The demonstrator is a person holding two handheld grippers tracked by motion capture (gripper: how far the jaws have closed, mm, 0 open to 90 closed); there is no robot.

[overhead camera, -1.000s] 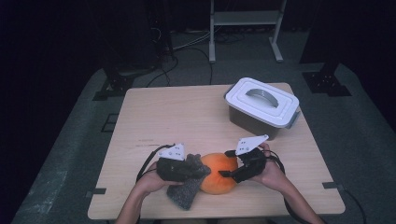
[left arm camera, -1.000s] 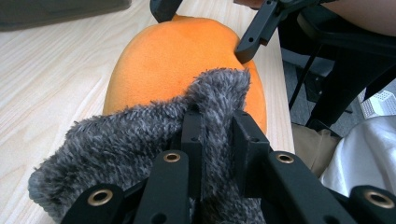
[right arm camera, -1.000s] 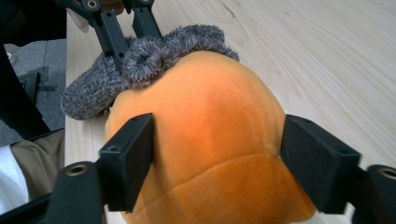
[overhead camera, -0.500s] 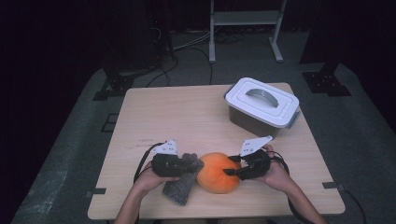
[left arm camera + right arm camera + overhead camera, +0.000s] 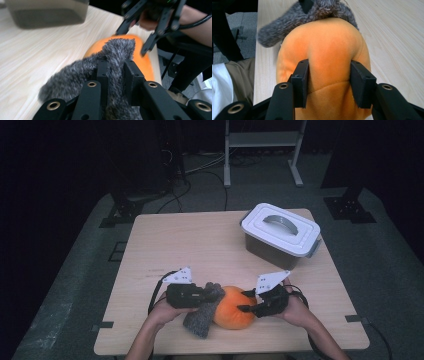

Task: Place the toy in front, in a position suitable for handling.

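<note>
High view: on the near edge of the pale wooden table (image 5: 200,245), the left gripper (image 5: 209,294) sits at the left of the work, its jaws nearly closed and clamped on a fuzzy grey knitted cloth piece (image 5: 202,317) that hangs down toward the near edge. The left gripper view shows that pinch closely: the two black jaws press a fold of the grey fuzzy cloth (image 5: 82,75) between them, and the cloth lies against the near left flank of the round orange plush pumpkin-like cushion (image 5: 145,62). The hold looks meant to keep the grey piece taut and steady while the other hand works on the orange body, perhaps to pull the two apart or to seat one on the other; which of the two I cannot tell.

The orange plush cushion (image 5: 233,307) rests on the table between the two hands, near the person, touching the grey cloth on its left side. To its right, the right gripper (image 5: 245,307) has just been closing, and in the right gripper view its jaws stand at middle width with the pads pressed into both sides of the orange plush (image 5: 329,55), denting the soft fabric, so it has a firm grasp on it.

Far right on the table stands a grey plastic box with a white handled lid (image 5: 281,231), closed and well apart from the hands; it looks like a likely container for the toy.

No brand, label or legible writing can be made out on anything.
</note>
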